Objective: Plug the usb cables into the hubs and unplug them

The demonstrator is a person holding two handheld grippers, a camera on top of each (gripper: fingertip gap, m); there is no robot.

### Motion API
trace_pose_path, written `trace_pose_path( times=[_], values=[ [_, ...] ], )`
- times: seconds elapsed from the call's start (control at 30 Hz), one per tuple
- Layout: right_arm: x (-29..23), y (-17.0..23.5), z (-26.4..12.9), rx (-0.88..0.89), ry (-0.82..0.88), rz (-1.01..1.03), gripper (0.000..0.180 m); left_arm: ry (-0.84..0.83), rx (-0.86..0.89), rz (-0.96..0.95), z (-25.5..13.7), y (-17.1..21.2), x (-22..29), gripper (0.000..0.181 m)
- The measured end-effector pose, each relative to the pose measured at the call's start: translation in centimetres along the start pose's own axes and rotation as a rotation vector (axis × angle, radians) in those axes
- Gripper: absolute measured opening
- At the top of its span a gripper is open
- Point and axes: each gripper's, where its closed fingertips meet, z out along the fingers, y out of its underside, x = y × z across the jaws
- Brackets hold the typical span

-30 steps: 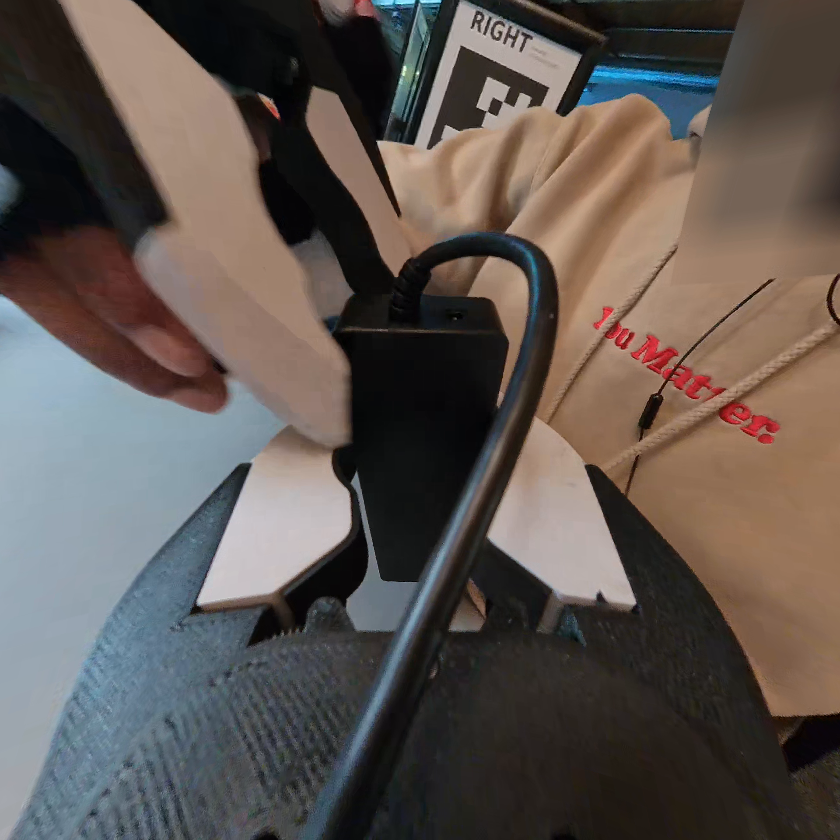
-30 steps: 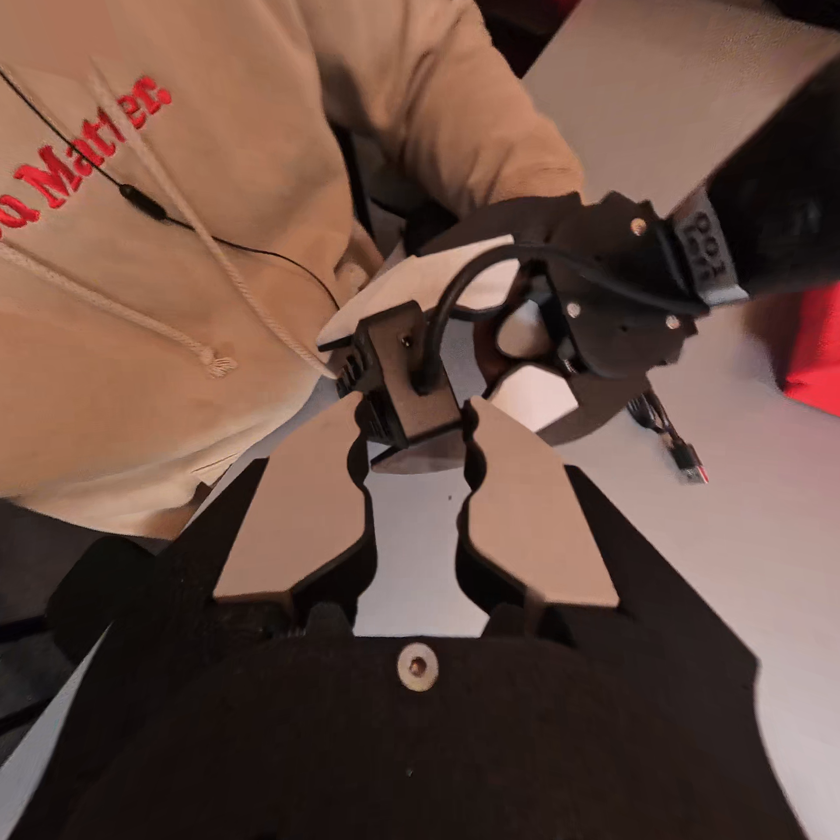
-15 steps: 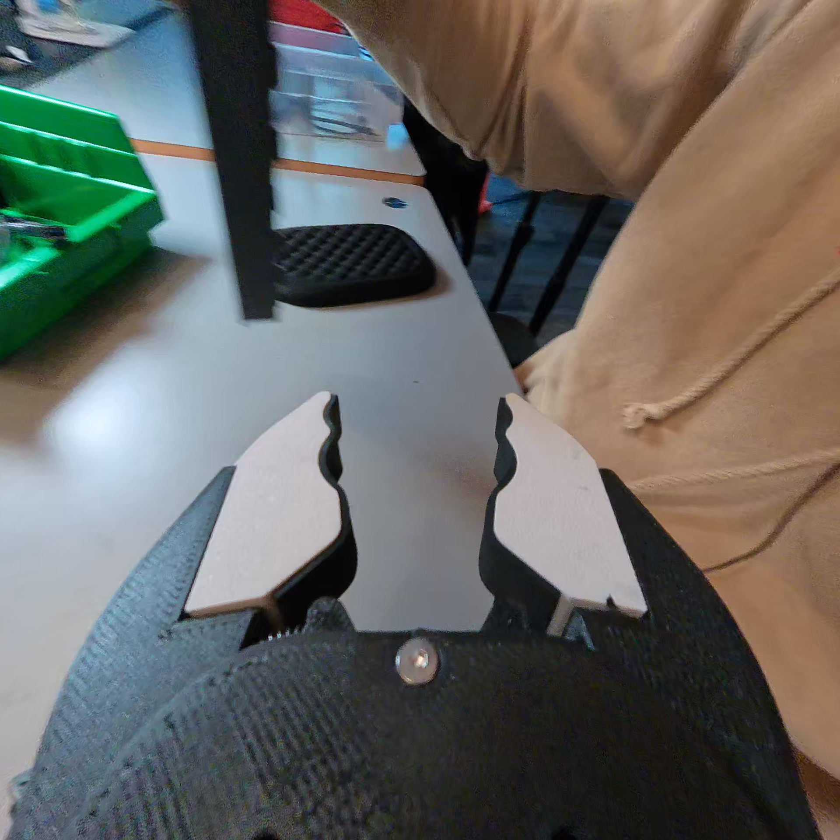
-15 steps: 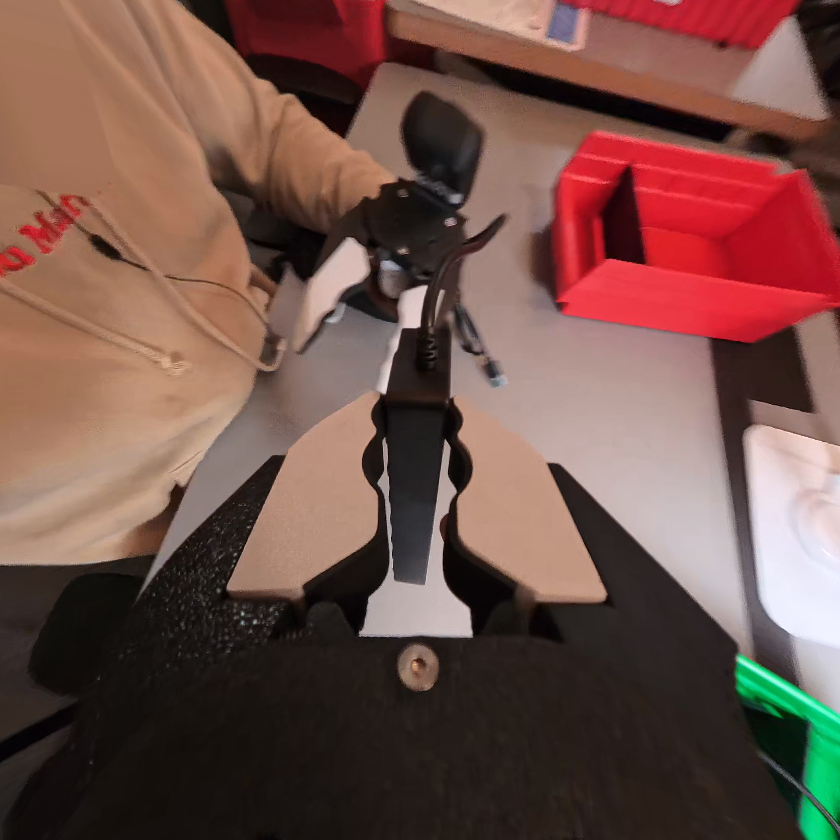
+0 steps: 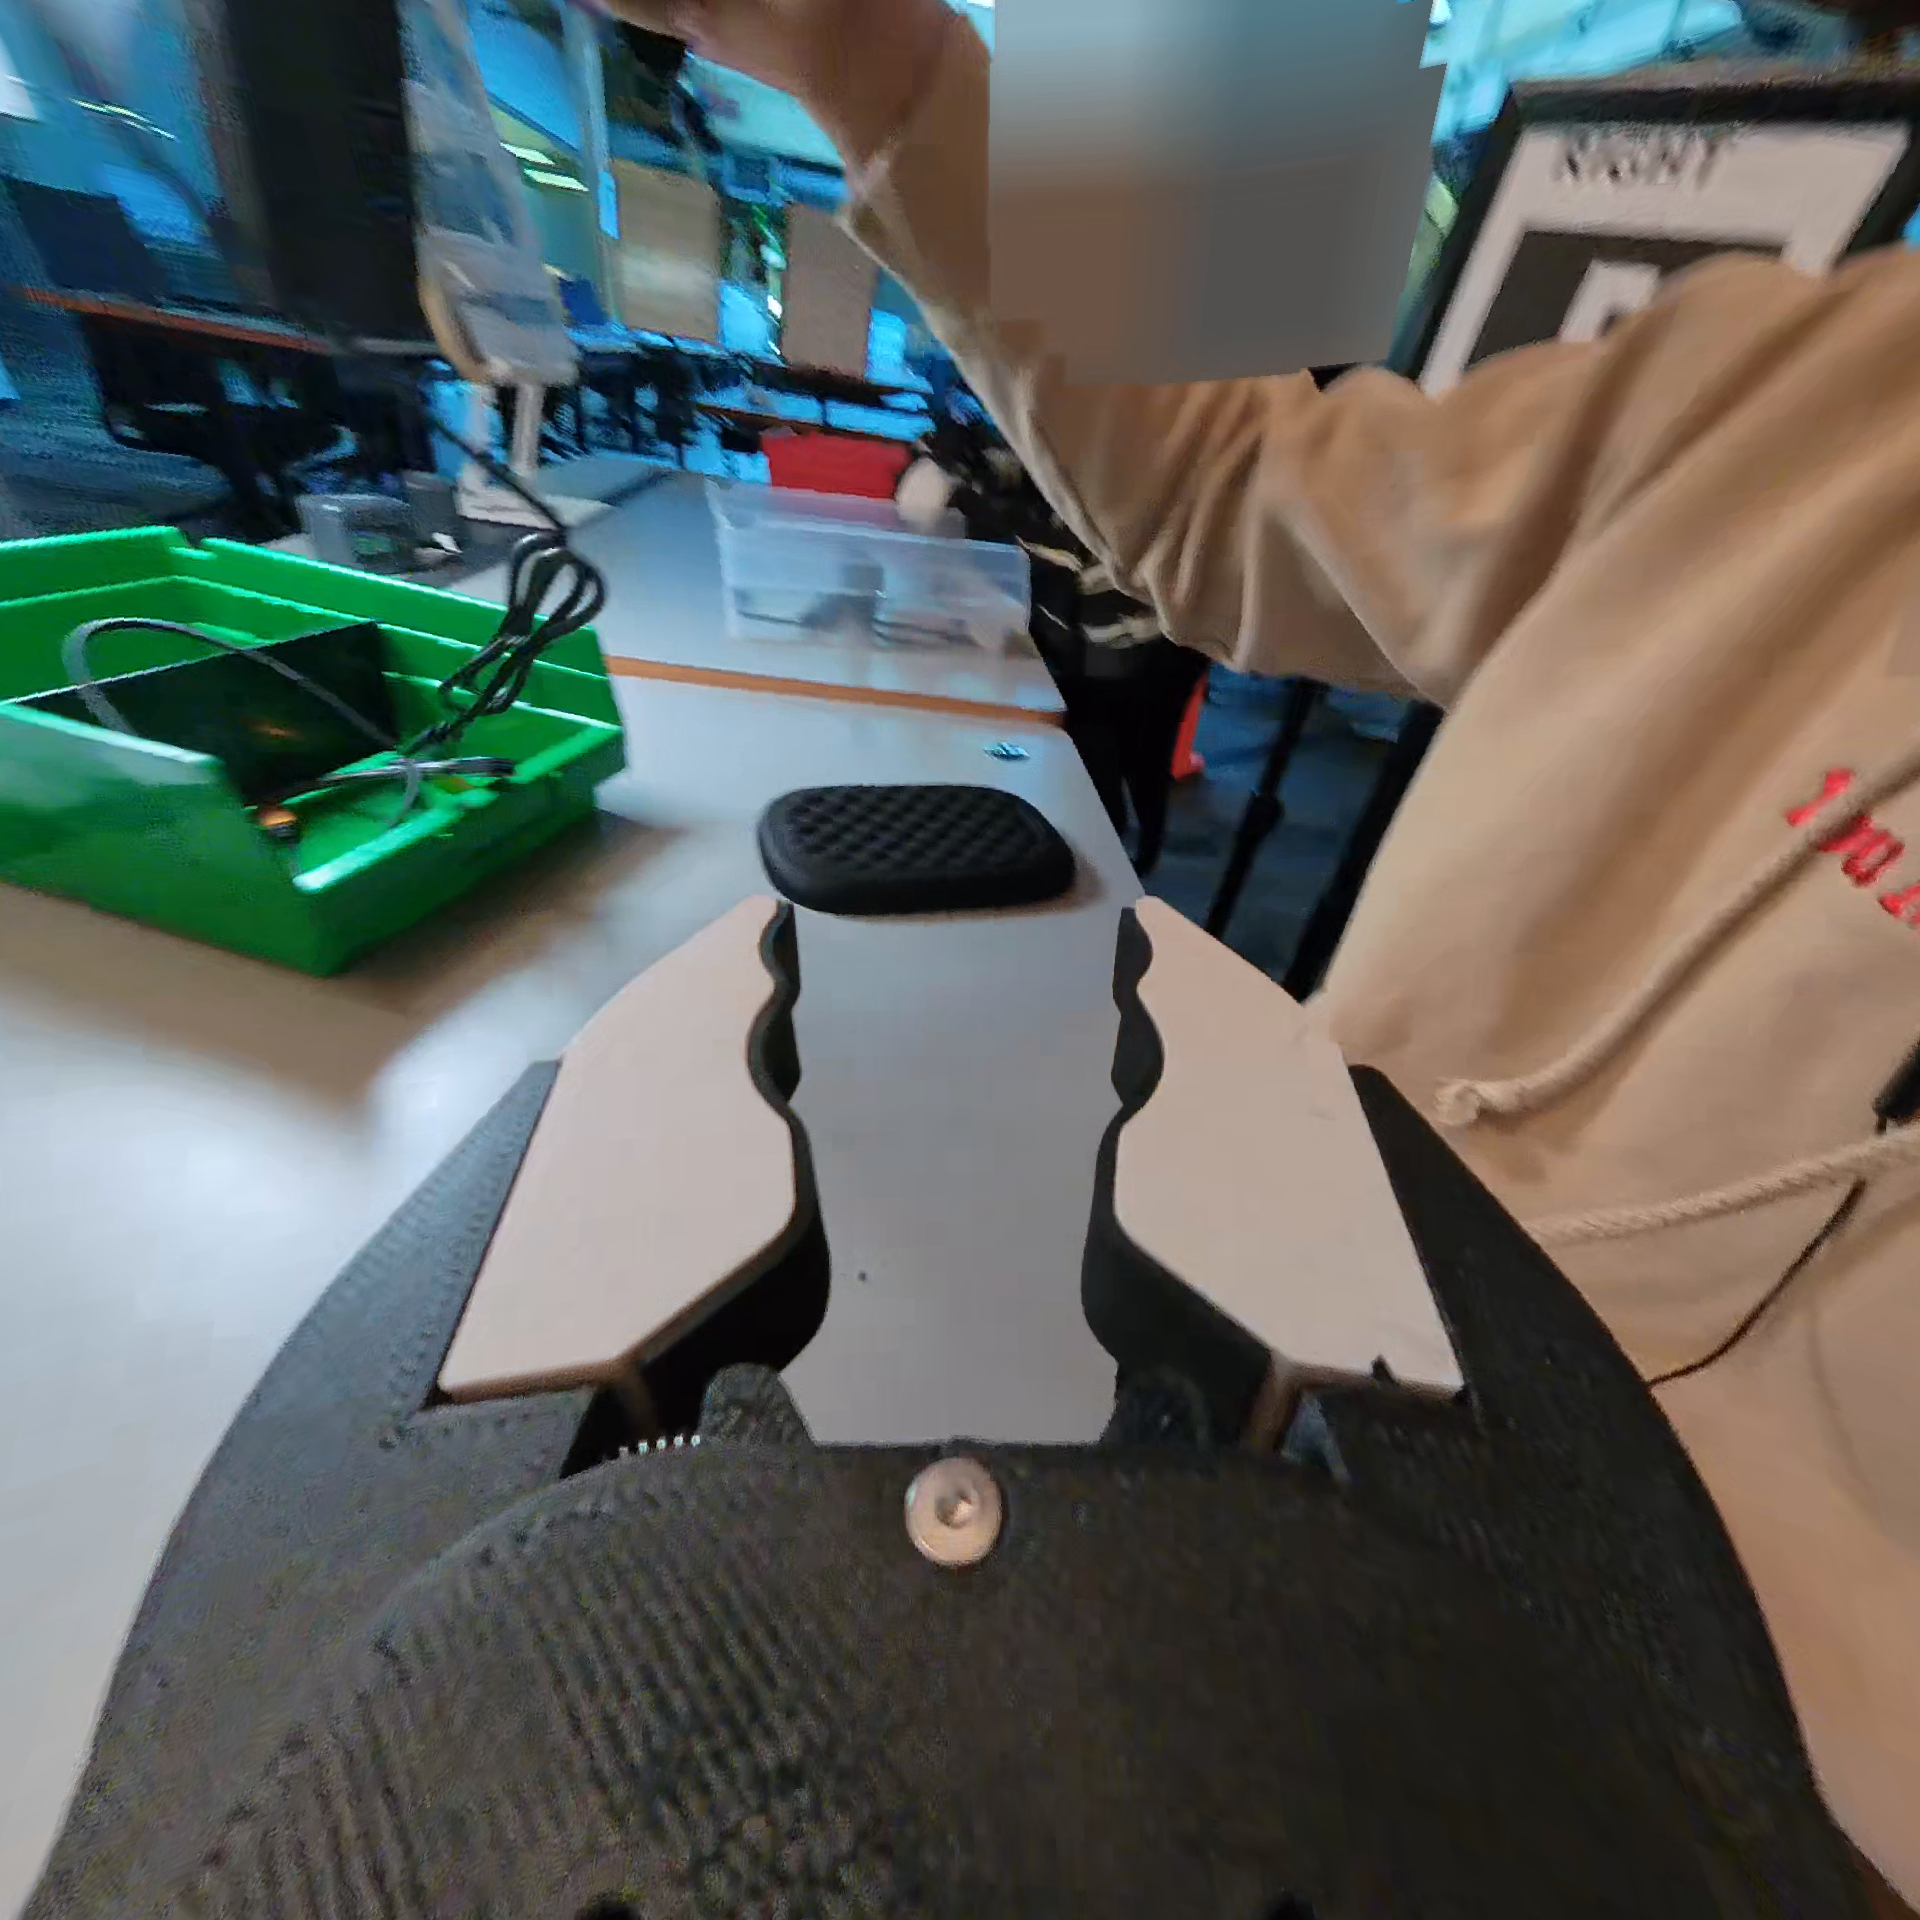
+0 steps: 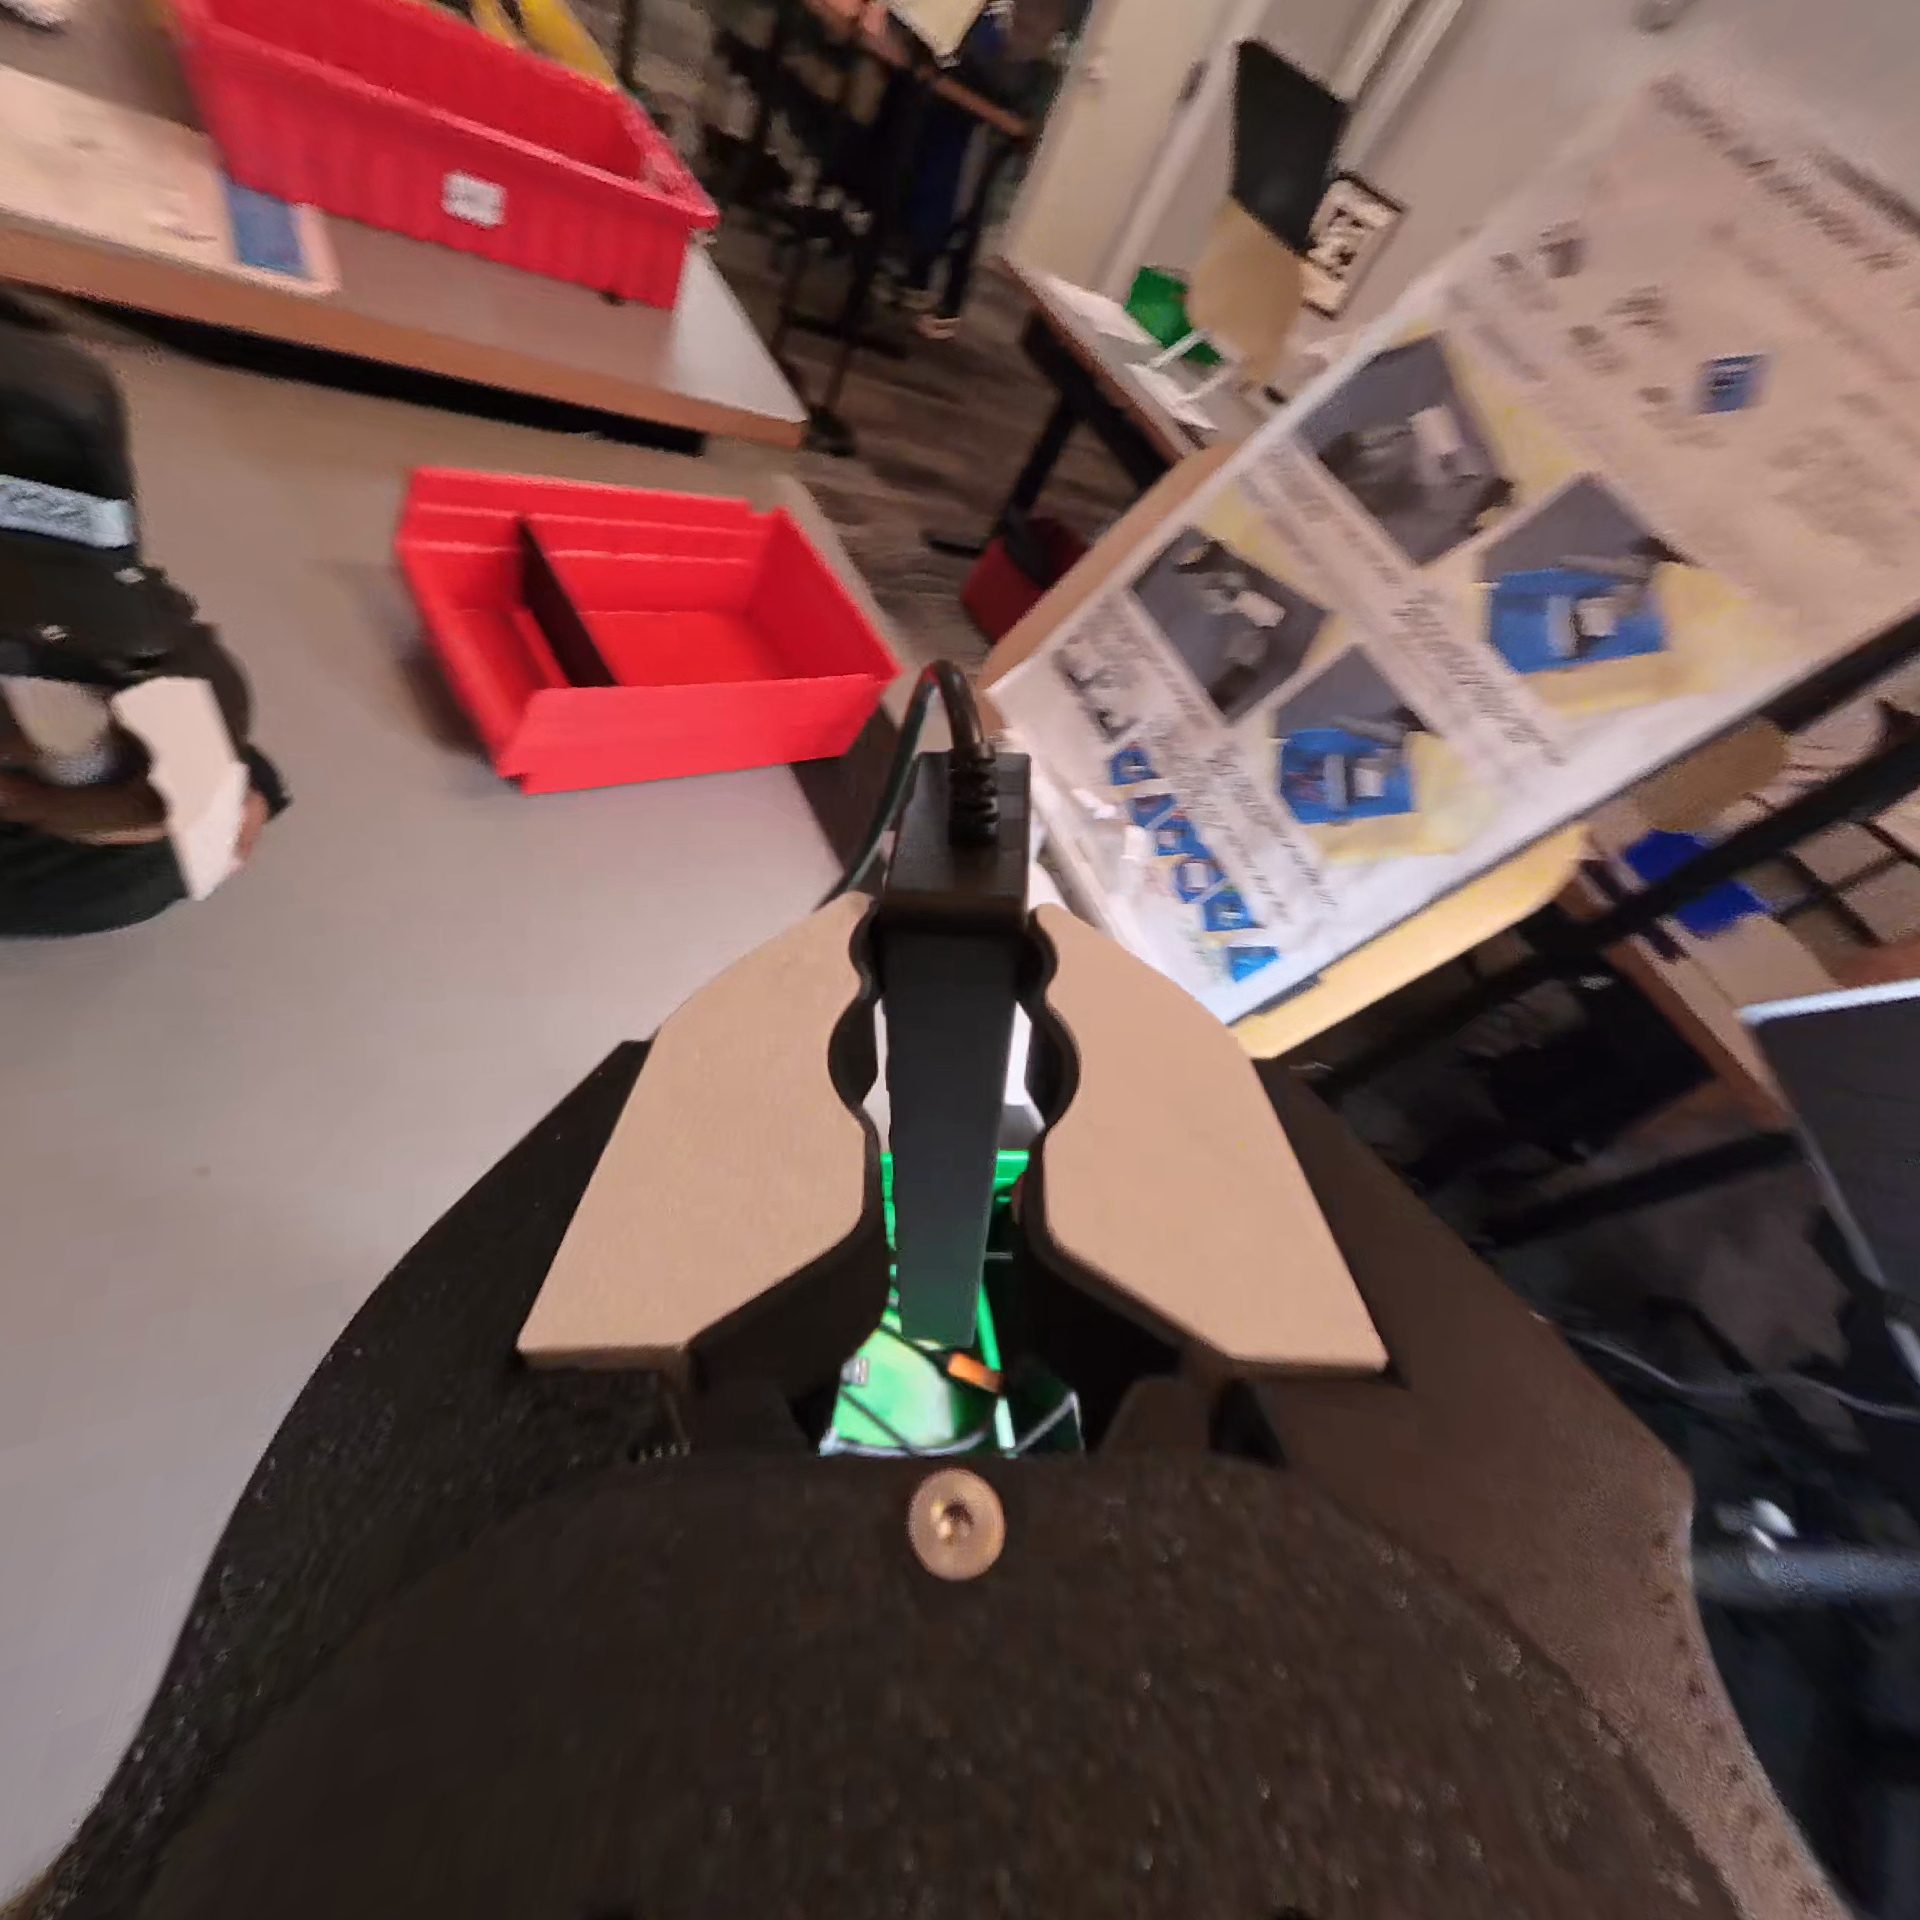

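- USB hub (image 6: pixel 948 1049), black, is pinched between the right gripper (image 6: pixel 951 925) fingers at frame centre; its cable (image 6: pixel 961 727) exits the far end.
- Left gripper (image 5: pixel 956 925) is spread, holding nothing, above the grey table (image 5: pixel 208 1143).

Red stitched lettering (image 5: pixel 1860 842) runs across the chest of the person's beige hoodie (image 5: pixel 1610 675). A black-framed white sign (image 5: pixel 1683 218) behind the shoulder bears blurred print. The leaning poster (image 6: pixel 1455 623) and the white label (image 6: pixel 473 197) on the far red bin's (image 6: pixel 343 125) side wall are unreadable.
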Motion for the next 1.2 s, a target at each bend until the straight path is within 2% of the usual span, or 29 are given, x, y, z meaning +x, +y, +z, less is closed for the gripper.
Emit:
trace_pose_path(
  times=[0.1, 0.27, 0.43, 0.6, 0.97, 1.07, 1.2],
  values=[
    [5.1, 0.2, -0.5, -0.027, 0.162, 0.007, 0.024, -0.055, 0.074, -0.08, -1.6, -0.2, -2.3, 0.057],
    [13.2, 3.0, -0.5, -0.063, 0.387, 0.058, 0.024, -0.101, 0.129, -0.162, -3.0, 0.4, -4.4, 0.056],
    [17.5, 7.1, 0.2, -0.114, 0.499, 0.103, 0.024, -0.118, 0.128, -0.162, -3.2, 0.7, -4.7, 0.056],
    [17.6, 11.7, 2.3, -0.166, 0.472, 0.172, 0.024, -0.117, 0.107, -0.171, -2.9, 1.4, -5.0, 0.056],
    [14.2, 25.7, 11.0, -0.38, 0.32, 0.387, 0.025, -0.165, 0.099, -0.157, -3.1, 1.8, -5.7, 0.056],
    [15.1, 27.8, 10.9, -0.392, 0.365, 0.476, 0.027, -0.177, 0.107, -0.167, -3.3, 1.9, -6.1, 0.056],
    [17.2, 29.4, 8.4, -0.448, 0.482, 0.504, 0.042, -0.189, 0.104, -0.169, -3.4, 2.0, -6.3, 0.056]
  ],
)
